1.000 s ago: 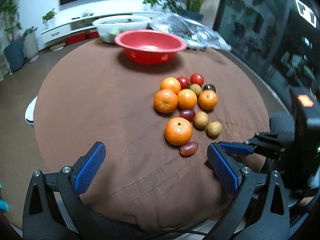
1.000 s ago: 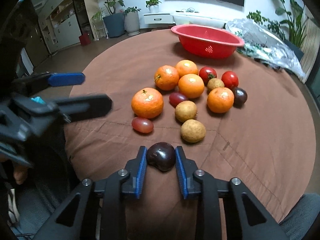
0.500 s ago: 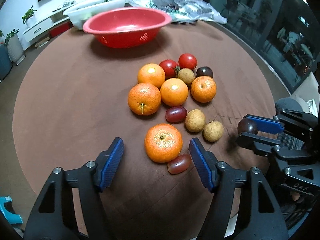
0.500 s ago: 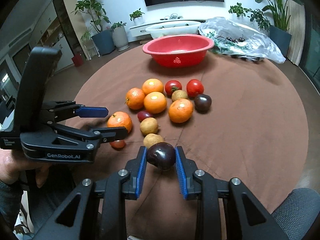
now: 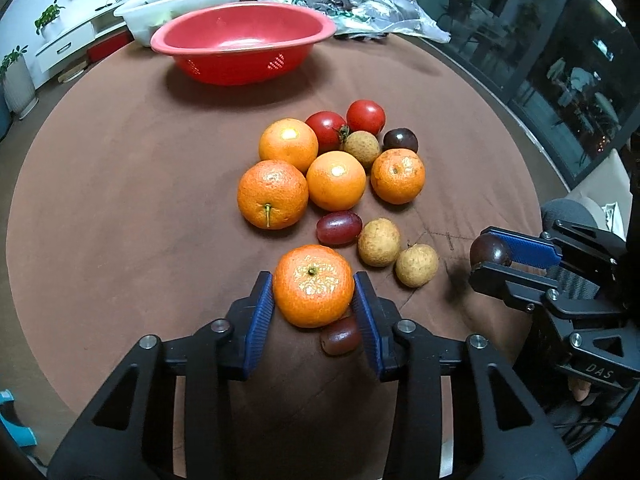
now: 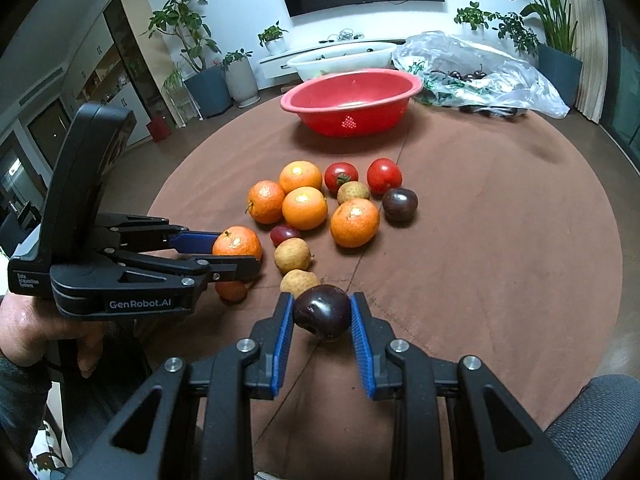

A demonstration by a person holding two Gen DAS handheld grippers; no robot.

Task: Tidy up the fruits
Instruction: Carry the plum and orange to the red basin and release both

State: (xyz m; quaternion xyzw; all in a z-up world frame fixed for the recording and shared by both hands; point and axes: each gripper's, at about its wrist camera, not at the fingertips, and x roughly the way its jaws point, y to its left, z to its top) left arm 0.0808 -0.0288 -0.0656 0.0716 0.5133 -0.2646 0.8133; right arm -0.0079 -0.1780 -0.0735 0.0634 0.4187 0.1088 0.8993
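On the brown-clothed round tabletop (image 5: 120, 200), at the near edge of the fruit cluster, the left hand-held gripper (image 5: 314, 308) now has the nearest mandarin (image 5: 313, 285) between its blue pads, and the jaws are closing: a second ago they stood wide apart and short of the fruit, and now both pads sit right against the mandarin's sides, as far as I can tell touching it. A red grape (image 5: 341, 335) lies just under the right pad, touching the mandarin, so it may get nudged or pinched as the grip firms up.

Off to the right, the right hand-held gripper (image 6: 322, 316) stays clamped on a dark plum (image 6: 322, 312), held clear above the cloth, much as it was a second ago, only carried a little further over.

The rest of the fruit is untouched: four more mandarins, two tomatoes, another dark plum (image 5: 400, 141), three tan longans and a second grape (image 5: 339, 227) sit bunched mid-table. The red basket (image 5: 244, 40) stands well beyond them at the far side, with no fruit visible inside.

To my eye the sorting has barely begun; with both hands loaded, the likely next step is carrying the fruit to the basket
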